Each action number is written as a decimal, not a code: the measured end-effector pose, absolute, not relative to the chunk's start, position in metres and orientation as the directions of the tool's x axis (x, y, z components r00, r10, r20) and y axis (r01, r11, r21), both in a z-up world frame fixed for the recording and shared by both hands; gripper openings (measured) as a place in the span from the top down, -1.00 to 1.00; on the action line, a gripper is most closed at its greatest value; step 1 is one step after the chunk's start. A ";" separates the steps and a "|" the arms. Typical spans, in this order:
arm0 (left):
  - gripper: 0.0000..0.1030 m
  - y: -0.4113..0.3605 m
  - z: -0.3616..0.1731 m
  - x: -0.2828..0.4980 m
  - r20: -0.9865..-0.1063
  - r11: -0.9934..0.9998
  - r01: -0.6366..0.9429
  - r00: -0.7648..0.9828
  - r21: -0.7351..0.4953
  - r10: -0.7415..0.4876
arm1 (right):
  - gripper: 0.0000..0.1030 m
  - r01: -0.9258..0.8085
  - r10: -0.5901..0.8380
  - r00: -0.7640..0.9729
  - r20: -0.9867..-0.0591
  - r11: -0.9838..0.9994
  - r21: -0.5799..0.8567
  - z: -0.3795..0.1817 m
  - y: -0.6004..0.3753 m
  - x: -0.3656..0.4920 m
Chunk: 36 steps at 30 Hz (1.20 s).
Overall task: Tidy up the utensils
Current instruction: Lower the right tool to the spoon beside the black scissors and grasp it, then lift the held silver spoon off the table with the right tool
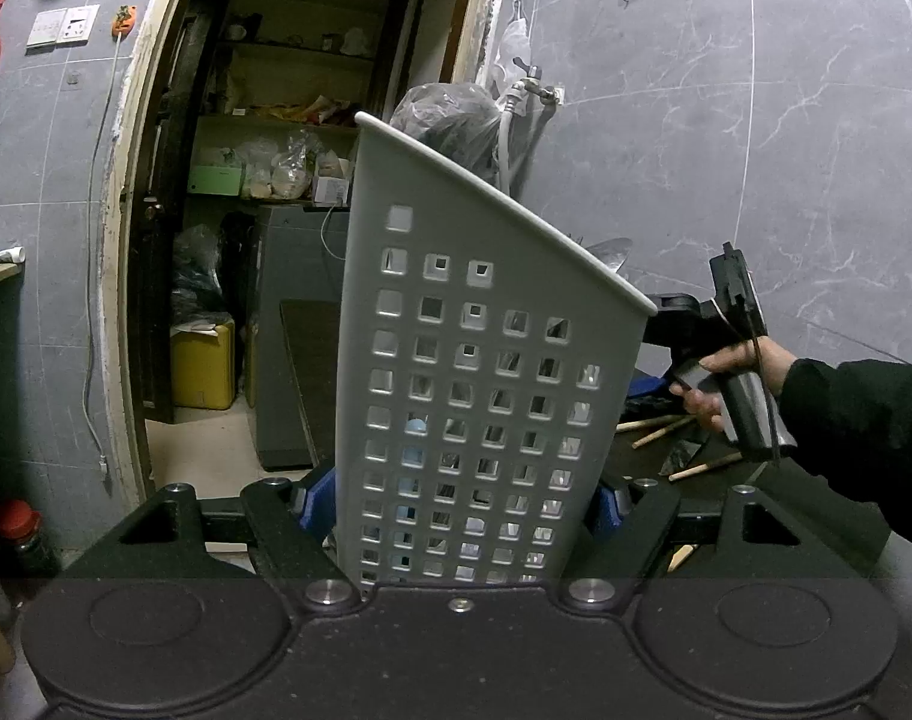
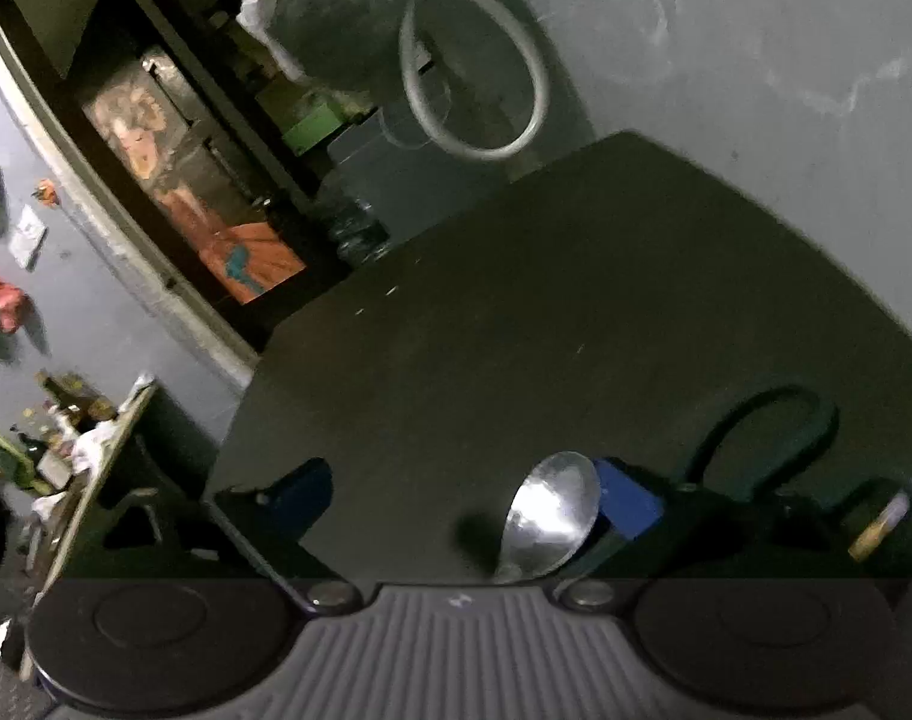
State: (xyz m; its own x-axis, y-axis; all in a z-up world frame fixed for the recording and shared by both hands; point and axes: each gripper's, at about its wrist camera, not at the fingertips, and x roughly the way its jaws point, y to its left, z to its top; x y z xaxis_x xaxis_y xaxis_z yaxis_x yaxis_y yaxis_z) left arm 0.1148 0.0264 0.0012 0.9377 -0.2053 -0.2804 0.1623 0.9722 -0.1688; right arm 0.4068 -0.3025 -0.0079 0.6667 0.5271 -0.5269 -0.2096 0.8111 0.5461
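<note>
A white perforated utensil holder (image 1: 480, 372) stands upright between the blue pads of my left gripper (image 1: 462, 504), which is shut on its sides. Some utensils show through its holes, and a metal tip (image 1: 612, 252) pokes above its rim. In the right wrist view my right gripper (image 2: 465, 492) is open wide over the dark table (image 2: 516, 300). A metal spoon (image 2: 552, 516) lies between its fingers, bowl forward, close beside the right finger's blue pad (image 2: 627, 501). The left finger (image 2: 303, 489) is well away from the spoon.
Black-handled scissors (image 2: 762, 438) and a wooden-ended utensil (image 2: 882, 522) lie right of the spoon. Wooden chopsticks (image 1: 654, 426) lie on the table behind the holder, beside a hand (image 1: 750, 360) in a black sleeve. A hose (image 2: 474, 60) and open doorway (image 1: 288, 180) are beyond.
</note>
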 end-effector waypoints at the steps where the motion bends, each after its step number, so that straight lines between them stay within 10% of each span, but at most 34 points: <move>1: -0.52 0.027 0.001 0.115 -0.281 0.972 0.162 0.938 -0.169 -0.205 | -0.76 -0.216 0.527 0.664 -0.530 0.814 0.539 -0.008 -0.301 0.404; 15: -0.52 0.029 0.001 0.114 -0.279 0.971 0.163 0.938 -0.172 -0.207 | -0.05 -0.239 0.354 0.731 -0.583 0.933 0.268 -0.004 -0.272 0.373; 22: -0.52 0.029 0.001 0.114 -0.279 0.971 0.164 0.938 -0.172 -0.207 | 0.69 -0.182 0.298 0.742 -0.601 0.952 0.247 -0.004 -0.273 0.370; 36: -0.52 0.028 0.001 0.114 -0.279 0.971 0.164 0.938 -0.172 -0.208 | 0.92 -0.240 0.321 0.751 -0.577 0.947 0.214 0.003 -0.261 0.369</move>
State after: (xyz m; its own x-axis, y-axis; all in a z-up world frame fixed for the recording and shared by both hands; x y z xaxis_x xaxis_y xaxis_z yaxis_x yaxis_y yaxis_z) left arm 0.1143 0.0285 0.0008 0.9377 -0.2077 -0.2785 0.1640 0.9713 -0.1722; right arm 0.3693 -0.2606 0.0032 0.7514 0.3205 -0.5768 -0.2400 0.9470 0.2136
